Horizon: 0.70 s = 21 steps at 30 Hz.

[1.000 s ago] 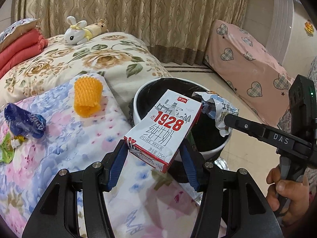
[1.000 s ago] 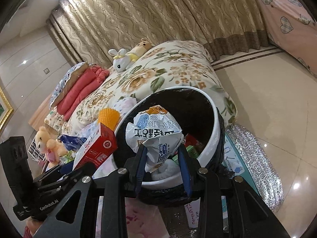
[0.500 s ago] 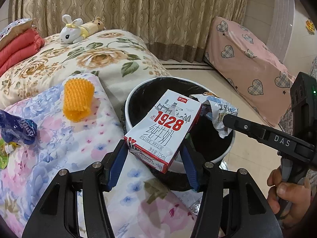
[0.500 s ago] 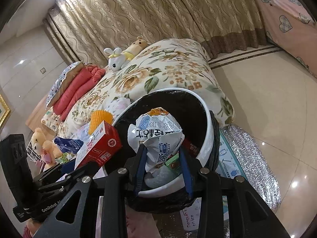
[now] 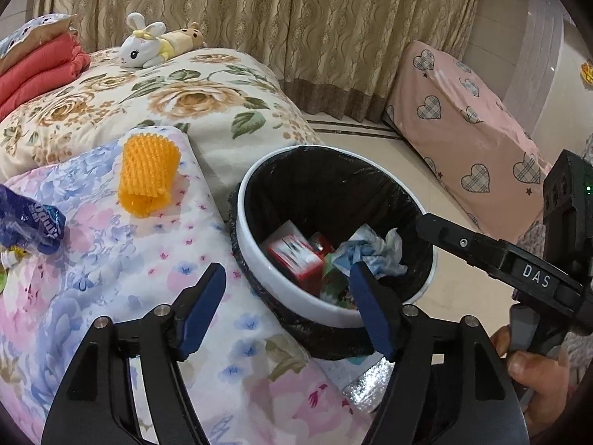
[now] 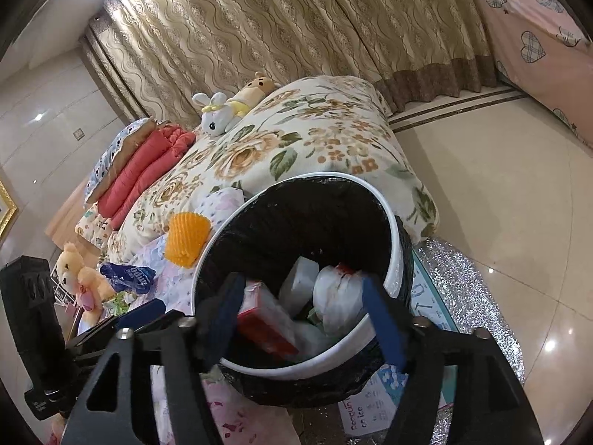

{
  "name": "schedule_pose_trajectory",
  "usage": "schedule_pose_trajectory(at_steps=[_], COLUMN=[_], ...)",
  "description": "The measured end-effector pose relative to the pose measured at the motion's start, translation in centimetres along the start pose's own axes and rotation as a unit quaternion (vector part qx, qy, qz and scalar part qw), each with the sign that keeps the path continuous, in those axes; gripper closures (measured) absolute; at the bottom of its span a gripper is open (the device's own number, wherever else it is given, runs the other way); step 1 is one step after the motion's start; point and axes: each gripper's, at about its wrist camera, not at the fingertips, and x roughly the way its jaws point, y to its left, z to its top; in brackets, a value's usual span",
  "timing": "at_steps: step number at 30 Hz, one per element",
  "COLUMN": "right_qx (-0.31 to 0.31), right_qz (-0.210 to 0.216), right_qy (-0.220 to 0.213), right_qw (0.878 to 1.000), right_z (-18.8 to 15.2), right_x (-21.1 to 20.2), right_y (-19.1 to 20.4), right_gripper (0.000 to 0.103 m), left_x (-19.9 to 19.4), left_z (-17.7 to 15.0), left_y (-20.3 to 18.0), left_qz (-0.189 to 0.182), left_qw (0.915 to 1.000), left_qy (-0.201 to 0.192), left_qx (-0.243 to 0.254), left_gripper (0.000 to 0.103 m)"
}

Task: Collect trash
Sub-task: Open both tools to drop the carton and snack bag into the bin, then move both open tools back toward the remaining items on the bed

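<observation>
A white bin (image 5: 296,296) (image 6: 393,256) with a black liner stands beside the bed. The red-and-white milk carton (image 5: 294,256) (image 6: 265,324) and the crumpled snack wrapper (image 5: 370,254) (image 6: 335,302) lie inside it, blurred. My left gripper (image 5: 287,309) hangs over the bin's near rim, its jaws opening, nothing between them. My right gripper (image 6: 307,313) is above the bin mouth, jaws opening and empty; one of its fingers (image 5: 481,246) reaches over the rim in the left wrist view. An orange foam net (image 5: 148,174) (image 6: 185,239) and a blue wrapper (image 5: 29,218) (image 6: 128,274) lie on the floral blanket.
The bed carries a flowered quilt (image 5: 178,100), folded red bedding (image 5: 40,70) and plush toys (image 5: 148,46). A pink heart-print mattress (image 5: 470,133) leans at the right. Curtains hang behind. Silver foil (image 6: 470,296) lies on the tiled floor by the bin. A hand (image 5: 537,374) grips the right gripper's handle.
Both grippers opened. The milk carton left the left jaws and the snack wrapper left the right jaws; both dropped into the bin.
</observation>
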Motion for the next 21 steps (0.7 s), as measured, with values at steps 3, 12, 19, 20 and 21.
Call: schedule_pose_trajectory(at_steps=[3,12,19,20,21], right_qx=[0.0,-0.021,-0.047,-0.051,-0.058], right_qz=[0.0,0.016,0.041,0.046,0.051], right_qy=[0.001,0.005,0.013,0.015,0.016], right_qw=[1.0,1.0,0.998,0.998,0.997], right_z=[-0.2,-1.5,-3.0,-3.2,-3.4], right_x=[-0.1,-0.3,0.1,0.2,0.3], right_y=[0.3,3.2,6.8,7.4,8.2], right_gripper=[0.025,0.018,0.018,0.018,0.018], left_x=[-0.6,-3.1,-5.3,-5.7,-5.9], left_z=[-0.5,-3.4,-5.6,-5.9,-6.2], left_y=[0.6,4.3,8.1,8.7,9.3], left_qz=[0.0,0.009,0.034,0.037,0.04], left_qw=[1.0,0.9984,0.9948,0.9939,0.9933], left_qy=[-0.002,-0.005,-0.015,-0.016,-0.018], left_qx=[-0.008,-0.056,-0.095,-0.103,-0.107], left_gripper=[0.03,0.029,0.028,0.028,0.028])
